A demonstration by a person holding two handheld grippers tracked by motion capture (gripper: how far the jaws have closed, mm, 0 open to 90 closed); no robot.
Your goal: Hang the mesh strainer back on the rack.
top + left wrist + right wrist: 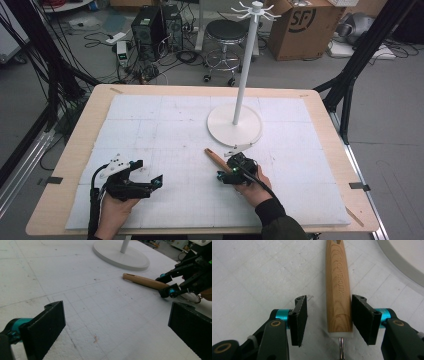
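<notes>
A wooden kitchen-tool handle (216, 157) (145, 281) (338, 290) lies on the white foam mat (150, 125), just in front of the white hook stand's round base (235, 125) (120, 252) (407, 255). My right gripper (229, 169) (329, 302) (172, 287) is open and straddles the handle's lower end. Its right jaw sits close against the wood and its left jaw stands clear of it. A thin metal stem (340, 347) leaves the handle's white end cap. My left gripper (148, 172) (117, 320) is open over bare mat at the front left, holding nothing.
The stand's tall pole rises to a ring of hooks (256, 10). The mat covers a wooden table (75, 145). Beyond the far edge are a stool (226, 35), a cardboard box (305, 27) and computer cases (150, 27) on the floor.
</notes>
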